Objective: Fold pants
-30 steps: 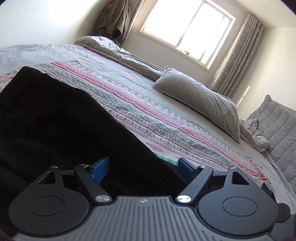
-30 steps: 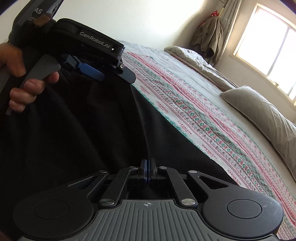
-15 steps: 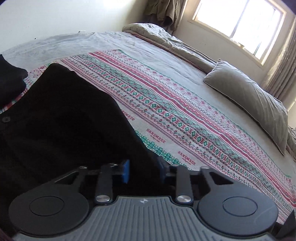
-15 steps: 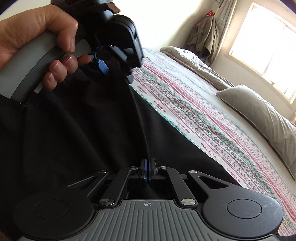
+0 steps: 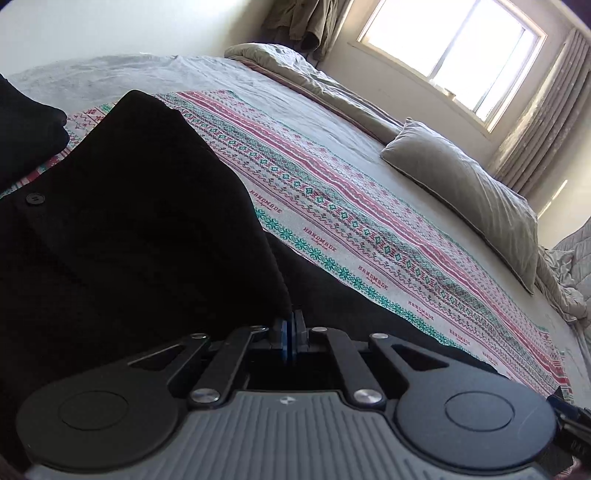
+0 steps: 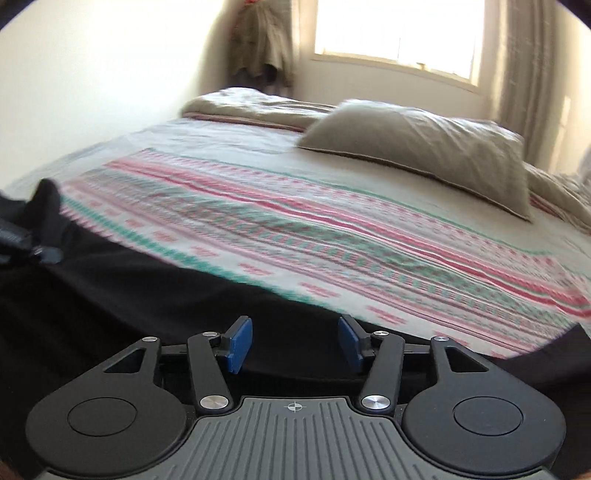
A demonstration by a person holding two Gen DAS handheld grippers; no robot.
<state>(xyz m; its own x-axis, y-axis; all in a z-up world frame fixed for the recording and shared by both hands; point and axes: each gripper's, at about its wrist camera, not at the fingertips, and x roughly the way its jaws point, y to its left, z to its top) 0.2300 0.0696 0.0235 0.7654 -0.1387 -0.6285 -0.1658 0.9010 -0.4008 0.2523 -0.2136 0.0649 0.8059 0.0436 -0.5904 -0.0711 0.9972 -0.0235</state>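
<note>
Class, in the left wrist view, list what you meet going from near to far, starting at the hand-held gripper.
Left hand-held gripper → black pants → patterned blanket → pillow → window.

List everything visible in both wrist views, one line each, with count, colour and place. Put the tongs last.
pants: one, black, spread on the near part of the bed, a button showing near the waist
patterned blanket: one, pink, teal and white stripes, over the bed under the pants
pillow: one, grey-beige, far side of the bed below the window
bunched duvet: one, grey-beige, at the far end of the bed
window: one, bright, in the far wall
curtain: one, beige, right of the window
hanging garment: one, olive, in the corner left of the window
left tongs: blue pads, shut on the pants' edge
right tongs: blue pads, open above the pants
</note>
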